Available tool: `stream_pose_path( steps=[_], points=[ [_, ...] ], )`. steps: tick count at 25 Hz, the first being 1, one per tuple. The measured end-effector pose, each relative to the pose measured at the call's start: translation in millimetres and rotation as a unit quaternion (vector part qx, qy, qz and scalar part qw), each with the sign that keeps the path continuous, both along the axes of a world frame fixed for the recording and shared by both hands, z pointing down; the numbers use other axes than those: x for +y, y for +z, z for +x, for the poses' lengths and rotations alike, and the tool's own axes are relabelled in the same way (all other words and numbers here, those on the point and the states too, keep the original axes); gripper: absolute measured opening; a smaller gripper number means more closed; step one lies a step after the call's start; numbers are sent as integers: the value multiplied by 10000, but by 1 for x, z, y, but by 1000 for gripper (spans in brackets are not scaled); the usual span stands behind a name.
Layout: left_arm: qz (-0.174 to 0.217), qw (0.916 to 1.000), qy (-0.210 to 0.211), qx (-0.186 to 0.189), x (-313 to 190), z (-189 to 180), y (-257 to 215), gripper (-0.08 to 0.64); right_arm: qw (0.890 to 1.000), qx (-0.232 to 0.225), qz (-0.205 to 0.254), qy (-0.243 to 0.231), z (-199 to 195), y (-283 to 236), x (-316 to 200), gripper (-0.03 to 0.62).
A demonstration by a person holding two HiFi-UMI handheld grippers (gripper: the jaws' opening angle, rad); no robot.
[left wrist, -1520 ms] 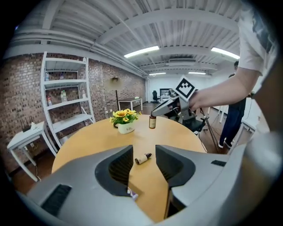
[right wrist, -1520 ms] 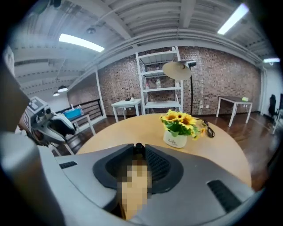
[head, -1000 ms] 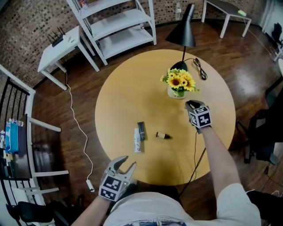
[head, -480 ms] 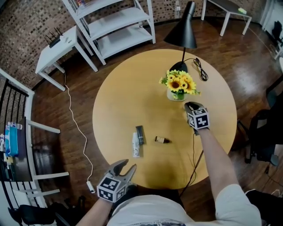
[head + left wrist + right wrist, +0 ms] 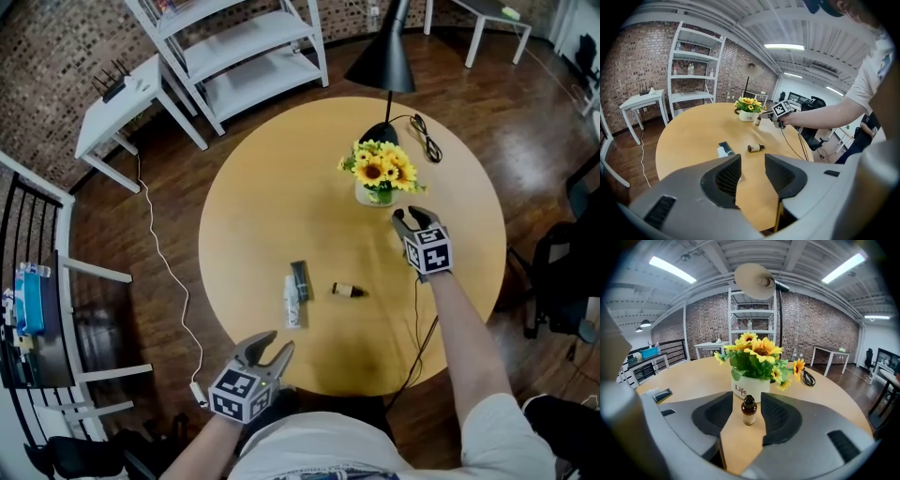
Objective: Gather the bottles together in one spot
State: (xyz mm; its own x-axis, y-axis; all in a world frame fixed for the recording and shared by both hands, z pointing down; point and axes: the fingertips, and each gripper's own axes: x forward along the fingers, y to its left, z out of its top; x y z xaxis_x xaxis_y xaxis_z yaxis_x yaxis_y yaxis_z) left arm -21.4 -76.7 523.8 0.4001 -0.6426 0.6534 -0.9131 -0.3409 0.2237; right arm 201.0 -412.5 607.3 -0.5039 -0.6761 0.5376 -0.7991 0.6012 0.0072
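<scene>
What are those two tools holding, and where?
Nothing. The right tool has just opened its jaws; a brown bottle stands between them, untouched. The left tool is empty.

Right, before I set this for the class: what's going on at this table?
A person at a round table holds a gripper in each hand, gathering bottles. The right gripper is by the sunflower pot. Its jaws have just been opening, and a small brown bottle stands upright between them, not gripped. The left gripper hovers open and empty at the near edge. A white tube, a dark tube and a second brown bottle lie mid-table.
</scene>
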Motion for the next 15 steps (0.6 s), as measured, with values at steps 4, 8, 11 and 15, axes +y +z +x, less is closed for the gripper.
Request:
stream_pose_path(
  steps=[4, 8, 11, 15],
  points=[
    [134, 9999, 42, 44, 2, -5, -5, 158, 9996, -183, 188, 123, 2, -31, 31, 213],
    [271, 9987, 296, 329, 8, 7, -10, 158, 9988, -312, 20, 375, 25, -60, 109, 213],
    [460, 9961, 579, 486, 22, -1, -29, 158, 9981, -337, 42, 517, 24, -84, 187, 213],
    [621, 9945, 655, 523, 42, -39, -45, 158, 9969, -484, 138, 605, -14, -114, 272, 213]
  ],
)
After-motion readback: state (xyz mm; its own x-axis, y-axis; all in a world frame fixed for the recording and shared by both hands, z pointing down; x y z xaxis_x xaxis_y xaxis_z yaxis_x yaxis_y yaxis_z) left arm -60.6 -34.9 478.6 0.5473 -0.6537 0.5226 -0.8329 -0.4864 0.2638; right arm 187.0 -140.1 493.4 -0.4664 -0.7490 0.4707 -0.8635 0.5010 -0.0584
